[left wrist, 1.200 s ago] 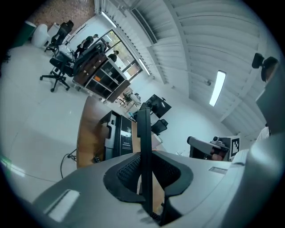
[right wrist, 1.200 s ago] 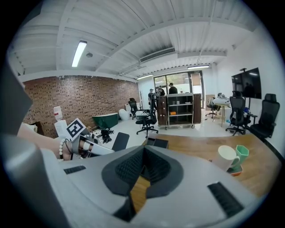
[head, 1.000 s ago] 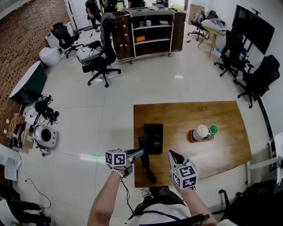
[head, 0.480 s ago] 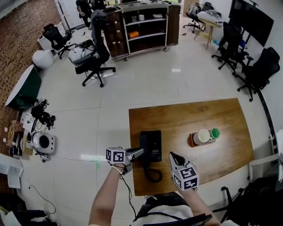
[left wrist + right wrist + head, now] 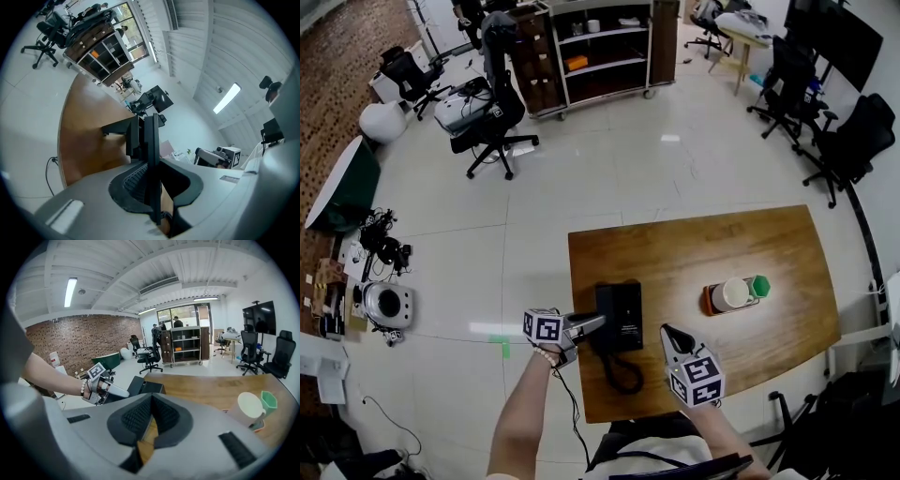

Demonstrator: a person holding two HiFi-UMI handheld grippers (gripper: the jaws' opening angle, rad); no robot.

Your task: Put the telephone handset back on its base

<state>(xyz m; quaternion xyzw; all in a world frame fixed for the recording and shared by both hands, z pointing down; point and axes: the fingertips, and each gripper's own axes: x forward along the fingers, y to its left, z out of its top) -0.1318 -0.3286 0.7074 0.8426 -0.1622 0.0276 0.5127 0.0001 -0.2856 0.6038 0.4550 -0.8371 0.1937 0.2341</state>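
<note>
now the left hand-held gripper [image 5: 594,325] is clamped on the black telephone handset [image 5: 151,140], jaws only narrowly apart around it. it holds the handset edge-on over the left side of the base [image 5: 626,307], near the front left corner of the desk [image 5: 750,244] (whether it rests in the cradle i cannot tell). the coiled cord [image 5: 624,373] loops toward the desk's near edge. the right hand-held gripper [image 5: 667,332] hovers just right of the base, jaws together and empty.
</note>
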